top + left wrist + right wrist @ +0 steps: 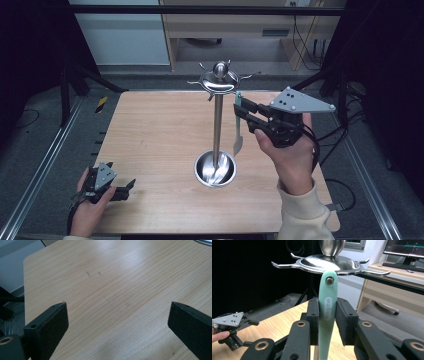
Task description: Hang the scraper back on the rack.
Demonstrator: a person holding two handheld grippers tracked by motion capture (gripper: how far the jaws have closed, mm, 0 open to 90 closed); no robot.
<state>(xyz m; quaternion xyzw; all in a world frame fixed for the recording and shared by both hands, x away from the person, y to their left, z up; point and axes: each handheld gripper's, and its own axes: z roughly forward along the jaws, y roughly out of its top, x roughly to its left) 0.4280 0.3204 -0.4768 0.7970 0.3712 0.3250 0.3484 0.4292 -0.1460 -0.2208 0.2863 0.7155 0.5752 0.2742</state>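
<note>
Utensil w/ mint-green plastic handle and steel blade pinched upright in right gripper, fingers closed on handle from both sides, blade hanging down beside shiny steel pole of hanging rack. Handle top w/ small metal-ringed hole raised right up to rack's round top disc w/ curved hooks, just under disc edge; prob. held vertical so hole can slip onto a hook. Can't tell if already hooked or merely touching. Rack's round bowl-shaped steel base sits mid light wooden counter, well apart from left gripper. Left gripper parked low near counter's front-left corner, fingers spread wide, holding nothing, bare wood between them; likely kept out of the way while right side does the hanging. Next: fine alignment of hole to hook tip, then release.
</note>
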